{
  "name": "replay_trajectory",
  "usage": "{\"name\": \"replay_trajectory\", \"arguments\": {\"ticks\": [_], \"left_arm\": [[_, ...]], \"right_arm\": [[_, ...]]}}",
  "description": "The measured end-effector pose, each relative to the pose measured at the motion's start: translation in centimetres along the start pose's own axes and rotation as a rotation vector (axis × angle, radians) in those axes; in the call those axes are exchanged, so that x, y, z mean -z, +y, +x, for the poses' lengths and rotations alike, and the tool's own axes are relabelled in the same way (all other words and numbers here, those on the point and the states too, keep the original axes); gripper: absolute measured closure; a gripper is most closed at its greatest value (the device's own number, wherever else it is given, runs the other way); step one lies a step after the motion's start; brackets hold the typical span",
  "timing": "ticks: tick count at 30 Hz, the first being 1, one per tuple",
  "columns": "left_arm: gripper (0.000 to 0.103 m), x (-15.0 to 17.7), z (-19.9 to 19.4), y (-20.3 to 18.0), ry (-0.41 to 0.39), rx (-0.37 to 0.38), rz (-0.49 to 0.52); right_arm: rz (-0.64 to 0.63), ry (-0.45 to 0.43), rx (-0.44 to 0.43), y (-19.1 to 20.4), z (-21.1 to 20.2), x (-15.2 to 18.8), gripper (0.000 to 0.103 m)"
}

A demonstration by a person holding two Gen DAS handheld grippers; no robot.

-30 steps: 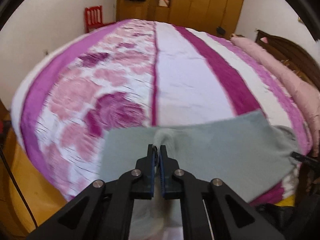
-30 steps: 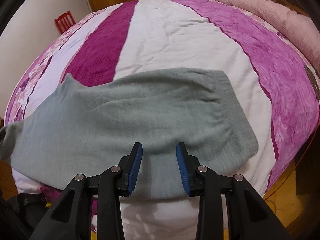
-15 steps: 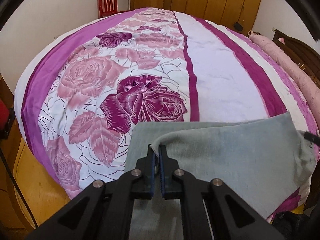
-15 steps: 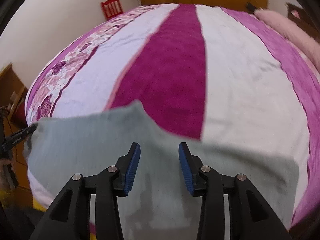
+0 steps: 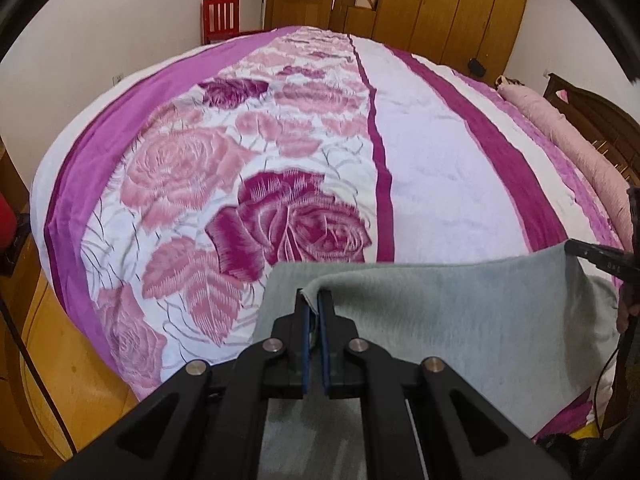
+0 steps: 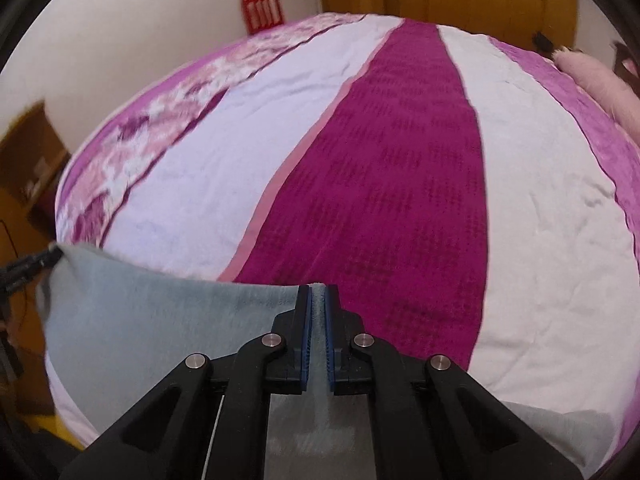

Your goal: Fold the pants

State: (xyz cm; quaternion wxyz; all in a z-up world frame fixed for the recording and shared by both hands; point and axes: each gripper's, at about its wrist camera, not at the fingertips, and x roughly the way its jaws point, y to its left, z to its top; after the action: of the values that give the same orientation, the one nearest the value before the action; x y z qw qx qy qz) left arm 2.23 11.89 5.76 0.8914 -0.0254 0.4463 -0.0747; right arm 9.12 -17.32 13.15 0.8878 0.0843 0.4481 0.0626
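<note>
Now pinched shut on the grey pants (image 6: 160,320), right claw (image 6: 318,300) joins left claw (image 5: 312,300), also pinching, stretching the hem toward twelve o'clock to fold.

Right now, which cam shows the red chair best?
Left wrist: the red chair is sharp against the far wall, slats distinct. Right wrist shows it too, but blurred and tilted.

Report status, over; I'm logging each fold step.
Left gripper shut on pants edge. Right gripper shut on pants too. Pants stretched between them above bedspread. Nothing in the way.
</note>
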Motion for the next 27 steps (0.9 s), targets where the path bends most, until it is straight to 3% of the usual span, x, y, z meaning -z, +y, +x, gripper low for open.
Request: {"name": "replay_trajectory", "arguments": {"ticks": [3,10,15,21,27], "left_arm": [[0.099,-0.9,1.1,0.3,0.011,-0.007,-0.003],[0.098,-0.9,4.7,1.1,0.069,-0.063,0.006],[0.098,-0.2,5.3,2.7,0.091,-0.237,0.025],[0.098,0.2,2.3,4.3,0.075,-0.148,-0.063],[0.087,1.7,-0.7,2.9,0.076,-0.03,-0.118]], "right_arm": [[0.021,-0.016,0.017,-0.6,0.1,-0.2,0.097],[-0.001,0.049,0.068,-0.5,3.3,0.0,0.095],[0.046,0.061,0.064,-1.0,4.0,0.1,0.09],[0.079,0.008,0.092,-0.8,1.1,0.4,0.076],[0.049,-0.006,0.054,0.4,-2.5,2.7,0.069]]}}
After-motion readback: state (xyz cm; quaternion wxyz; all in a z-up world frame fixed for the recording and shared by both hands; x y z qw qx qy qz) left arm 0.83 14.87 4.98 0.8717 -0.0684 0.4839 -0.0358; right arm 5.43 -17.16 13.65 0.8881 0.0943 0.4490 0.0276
